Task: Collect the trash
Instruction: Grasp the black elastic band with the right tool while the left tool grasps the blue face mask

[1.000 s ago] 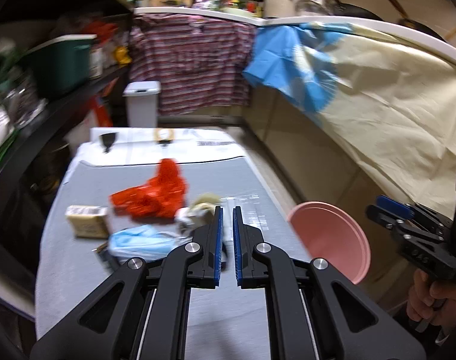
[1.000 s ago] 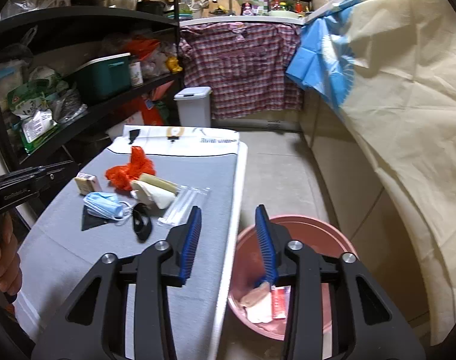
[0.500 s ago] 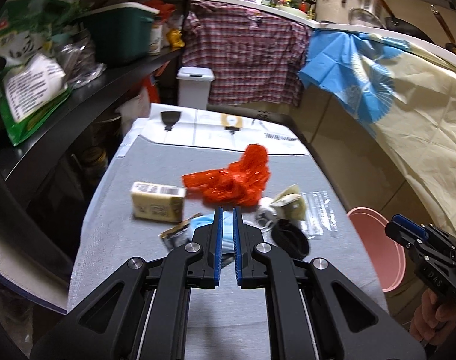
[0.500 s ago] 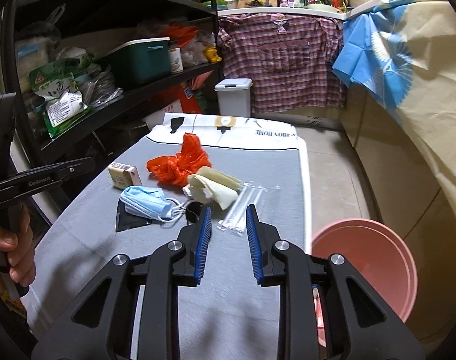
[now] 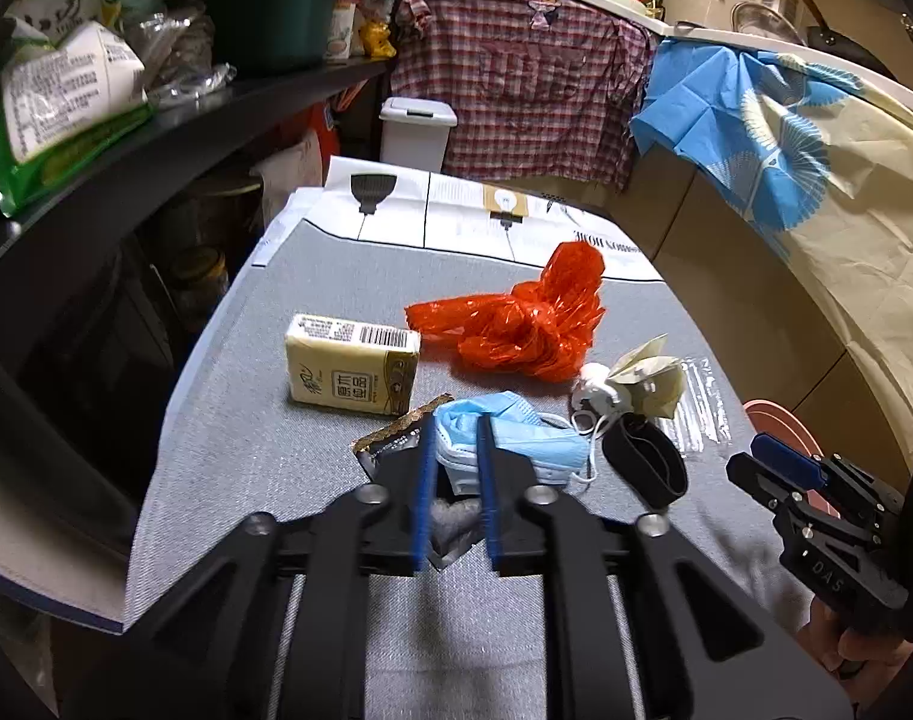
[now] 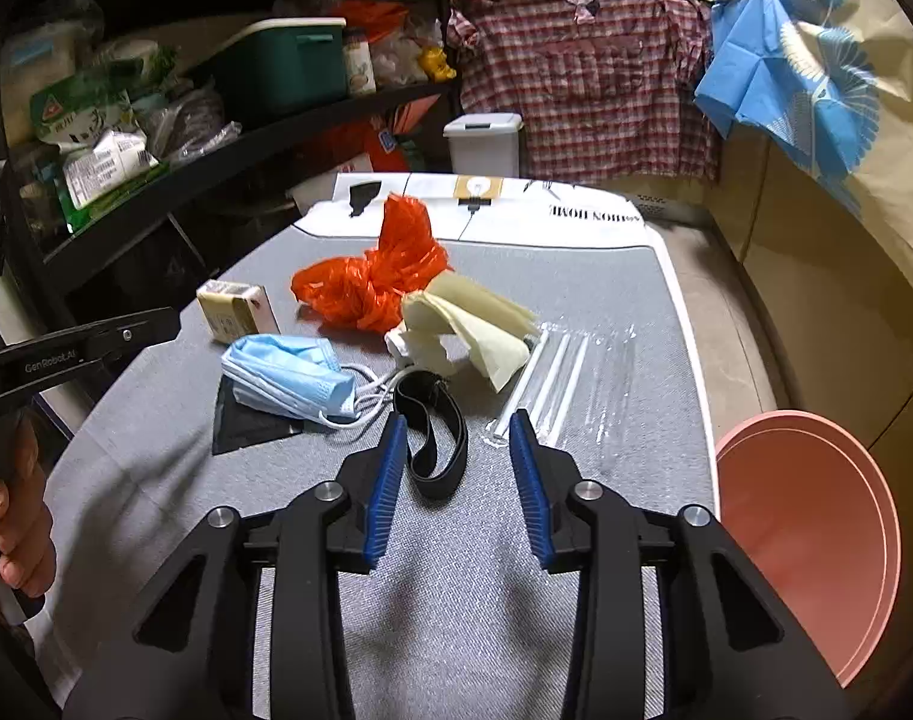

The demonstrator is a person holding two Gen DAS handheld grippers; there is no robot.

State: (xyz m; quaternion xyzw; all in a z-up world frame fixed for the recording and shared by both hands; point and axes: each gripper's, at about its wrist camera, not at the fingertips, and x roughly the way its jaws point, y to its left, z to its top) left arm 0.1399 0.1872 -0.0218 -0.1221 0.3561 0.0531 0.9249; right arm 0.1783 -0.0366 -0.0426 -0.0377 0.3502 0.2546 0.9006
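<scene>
The blue face mask (image 5: 516, 441) lies on the grey table (image 5: 264, 456) at my left gripper (image 5: 455, 450), whose slightly parted fingers straddle its near edge without pinching. My right gripper (image 6: 458, 450) hovers spread wide, empty, the black band (image 6: 435, 438) just beside its left finger (image 6: 387, 474).

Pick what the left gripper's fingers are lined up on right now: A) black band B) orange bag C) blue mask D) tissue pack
C: in the left wrist view the left gripper, slightly open, has the blue mask at its fingertips; the orange bag, tissue pack and black band lie off to the sides.
</scene>
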